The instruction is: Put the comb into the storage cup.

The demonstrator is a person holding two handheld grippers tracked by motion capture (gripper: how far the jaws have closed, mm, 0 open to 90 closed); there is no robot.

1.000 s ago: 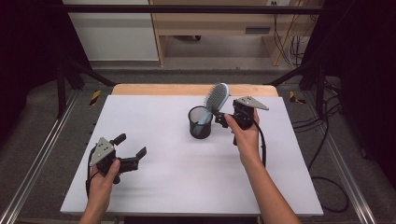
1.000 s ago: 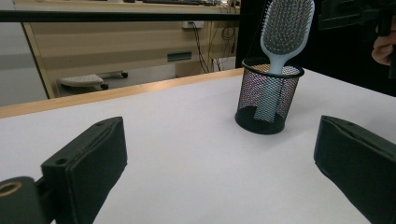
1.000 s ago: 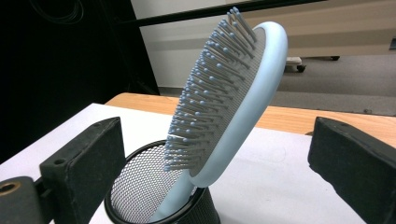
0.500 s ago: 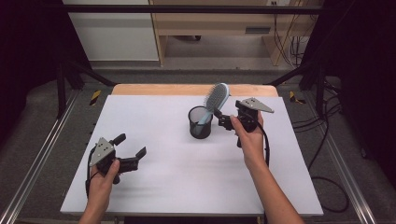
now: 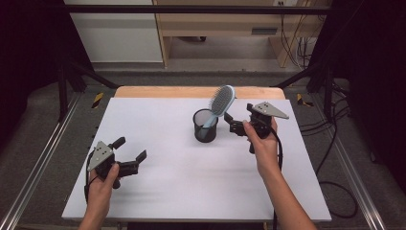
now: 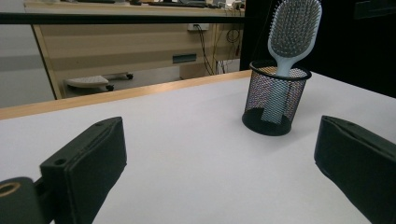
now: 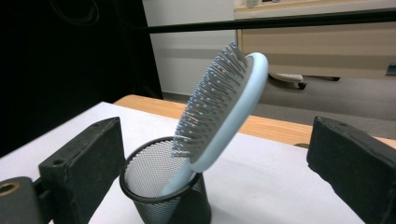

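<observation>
A light blue hairbrush point(image 5: 221, 103) point(image 6: 292, 32) point(image 7: 224, 102) stands handle-down in a black mesh cup point(image 5: 206, 125) point(image 6: 275, 97) point(image 7: 163, 191) near the middle of the white table point(image 5: 182, 191), its head leaning toward the far right. Just right of the cup, my right gripper point(image 5: 231, 124) point(image 7: 219, 168) is open and holds nothing, its jaws pointing at the cup from a short gap away. My left gripper point(image 5: 129, 150) point(image 6: 219, 172) is open and empty at the front left, well clear of the cup.
The table's wooden far edge point(image 5: 191, 92) borders a floor with a wooden desk point(image 5: 230, 19) beyond. Metal rails point(image 5: 38, 158) run along both sides. Cables point(image 5: 330, 143) lie off the right edge.
My right gripper has drawn back slightly from the cup to the right. The brush stays leaning in the cup. The left gripper has not moved.
</observation>
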